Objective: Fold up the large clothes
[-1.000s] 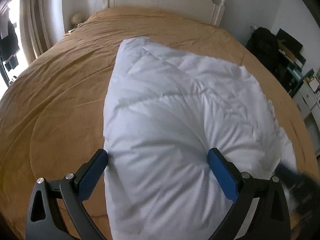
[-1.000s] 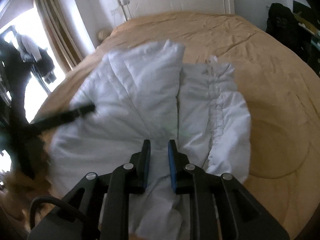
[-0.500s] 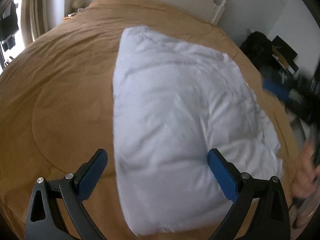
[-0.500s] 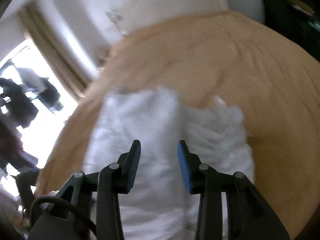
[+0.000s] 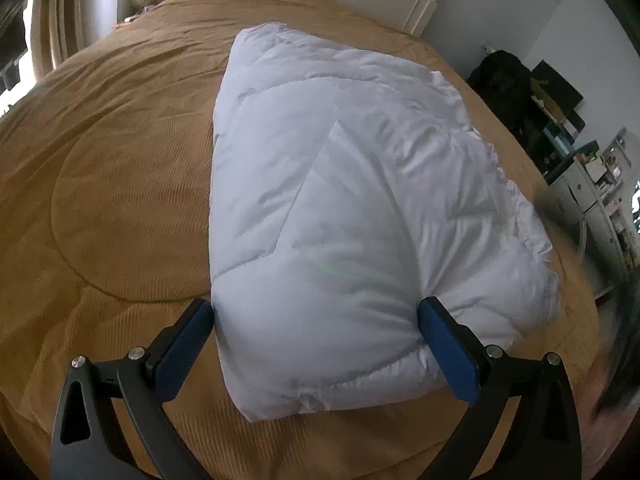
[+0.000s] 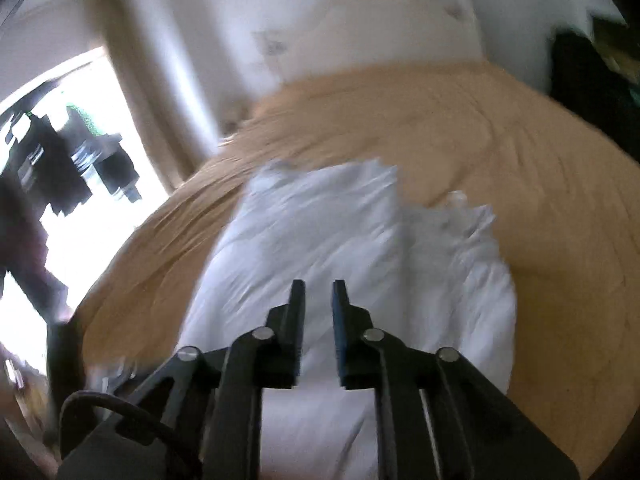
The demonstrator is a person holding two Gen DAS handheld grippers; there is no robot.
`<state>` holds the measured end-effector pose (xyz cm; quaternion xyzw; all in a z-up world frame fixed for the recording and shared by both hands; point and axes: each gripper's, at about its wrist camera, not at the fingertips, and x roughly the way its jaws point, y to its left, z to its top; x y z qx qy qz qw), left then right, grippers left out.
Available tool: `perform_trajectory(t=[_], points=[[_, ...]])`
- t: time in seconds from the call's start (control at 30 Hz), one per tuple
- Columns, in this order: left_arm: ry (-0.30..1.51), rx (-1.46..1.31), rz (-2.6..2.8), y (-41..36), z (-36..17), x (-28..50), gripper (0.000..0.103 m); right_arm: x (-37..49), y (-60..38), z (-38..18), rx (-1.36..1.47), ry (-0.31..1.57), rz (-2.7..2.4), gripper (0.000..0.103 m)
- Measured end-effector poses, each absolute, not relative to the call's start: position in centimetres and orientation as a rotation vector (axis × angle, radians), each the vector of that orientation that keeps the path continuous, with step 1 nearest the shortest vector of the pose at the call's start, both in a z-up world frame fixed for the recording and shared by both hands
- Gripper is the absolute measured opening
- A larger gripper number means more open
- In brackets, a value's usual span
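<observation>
A white padded garment (image 5: 360,180), folded into a thick bundle, lies on the brown bedspread (image 5: 120,168). My left gripper (image 5: 315,304) stands wide open, straddling the bundle's near end. Its left pad sits at the cloth's edge and its right pad against the bulge, without a clear squeeze. In the blurred right wrist view the same garment (image 6: 320,232) lies below and ahead. My right gripper (image 6: 319,285) hangs above it with its jaws closing to a narrow gap and nothing between them.
A white headboard (image 5: 428,4) stands at the bed's far end. A black bag (image 5: 500,80) and cluttered shelves and drawers (image 5: 592,184) line the right side. A curtained bright window (image 6: 60,184) is on the left. Bare bedspread (image 6: 540,184) surrounds the garment.
The right gripper let go of the garment, rose and drew back; its jaws widened, then narrowed again. It has left the left wrist view. The left gripper shifted along the bundle, still wide.
</observation>
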<state>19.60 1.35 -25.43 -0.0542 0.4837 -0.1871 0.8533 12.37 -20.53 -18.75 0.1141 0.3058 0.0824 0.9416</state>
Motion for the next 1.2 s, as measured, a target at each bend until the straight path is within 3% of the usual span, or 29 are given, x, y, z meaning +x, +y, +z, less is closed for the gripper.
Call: perform_trajectory(t=[0.1, 0.23, 0.43, 0.53, 0.67, 0.97, 1.07, 1.1, 1.2], points=[[1.045, -0.108, -0.400, 1.5, -25.4, 19.5, 0.103, 9.2, -18.1, -23.1, 0.043, 0.750, 0.201, 0.015], [1.066, -0.071, -0.400, 1.7, -25.6, 18.1, 0.103, 5.6, -20.4, -26.1, 0.052, 0.895, 0.168, 0.015], [1.051, -0.002, -0.360, 2.7, -22.4, 16.2, 0.101, 3.5, -24.3, -23.3, 0.136, 0.916, 0.070, 0.015], [1.024, 0.002, -0.273, 4.2, -18.4, 14.8, 0.101, 4.4, -24.7, -19.1, 0.144, 0.898, 0.014, 0.027], [1.048, 0.047, -0.100, 5.2, -13.4, 13.6, 0.101, 6.6, -23.5, -13.3, 0.159, 0.931, -0.061, 0.073], [1.030, 0.059, 0.029, 4.5, -2.8, 9.4, 0.102, 6.0, -18.6, -2.6, 0.129, 0.965, -0.148, 0.082], [1.009, 0.014, 0.040, 4.6, -0.6, 7.8, 0.102, 3.8, -17.7, 0.1, 0.139, 0.951, -0.131, 0.093], [1.003, 0.005, 0.040, 4.7, -0.2, 7.2, 0.102, 3.3, -17.7, 0.4, 0.145, 0.945, -0.133, 0.103], [1.001, 0.022, 0.080, 4.8, 0.0, 6.6, 0.102, 1.4, -16.9, 0.2, 0.113, 0.958, -0.166, 0.103]])
